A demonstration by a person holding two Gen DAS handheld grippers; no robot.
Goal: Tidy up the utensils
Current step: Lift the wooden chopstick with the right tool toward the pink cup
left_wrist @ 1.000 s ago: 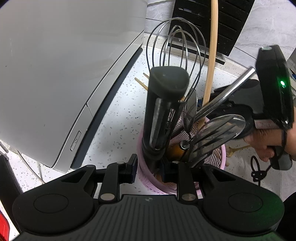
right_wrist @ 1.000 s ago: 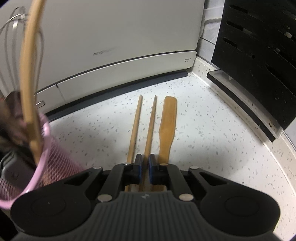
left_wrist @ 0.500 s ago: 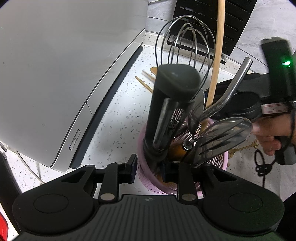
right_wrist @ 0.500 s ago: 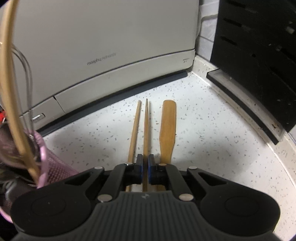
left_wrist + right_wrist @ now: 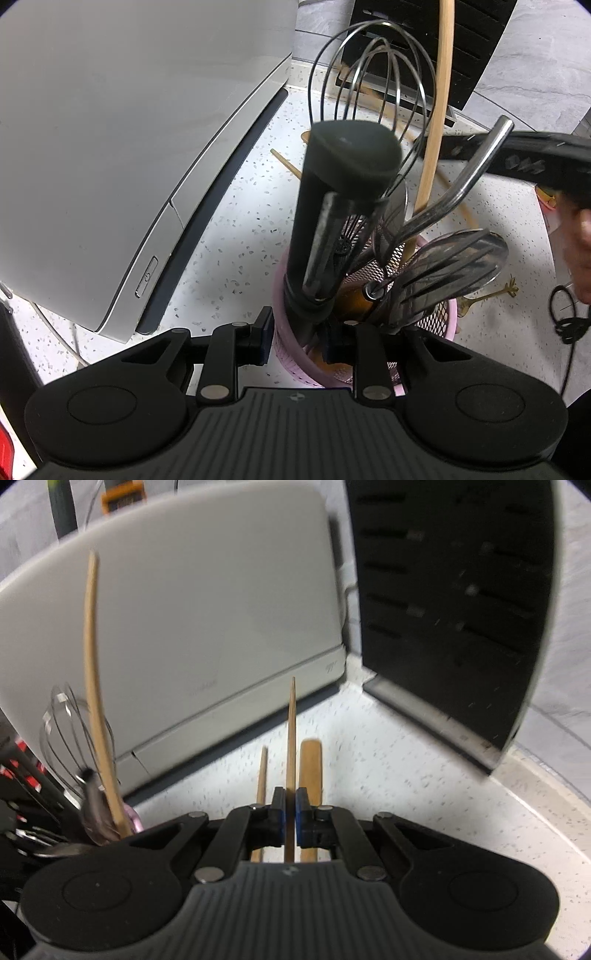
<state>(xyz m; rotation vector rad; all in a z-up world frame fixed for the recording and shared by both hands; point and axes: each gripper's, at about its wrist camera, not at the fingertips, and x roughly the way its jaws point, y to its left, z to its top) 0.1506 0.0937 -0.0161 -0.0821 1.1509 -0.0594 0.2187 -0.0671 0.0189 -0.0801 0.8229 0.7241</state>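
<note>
The right claw (image 5: 290,821) is clamped on one wooden chopstick (image 5: 291,746), lifted above the speckled tabletop (image 5: 406,775); its twin (image 5: 262,775) lies below beside a wooden spatula (image 5: 310,764). The left claw (image 5: 299,341) grips the pink mesh holder (image 5: 295,354) by its rim.

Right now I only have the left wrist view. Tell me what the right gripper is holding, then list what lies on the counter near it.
Observer: The right gripper is shut on one thin wooden chopstick, which sticks out ahead of the fingers, raised off the speckled white counter.
Operator: I have the pink mesh utensil holder here. Give me the chopstick's partner.
Observer: The second wooden chopstick lies flat on the counter, just left of the held one in the right wrist view.
Operator: Now anything else down there.
Observer: A flat wooden spatula lies on the counter, just right of the held chopstick.
</note>
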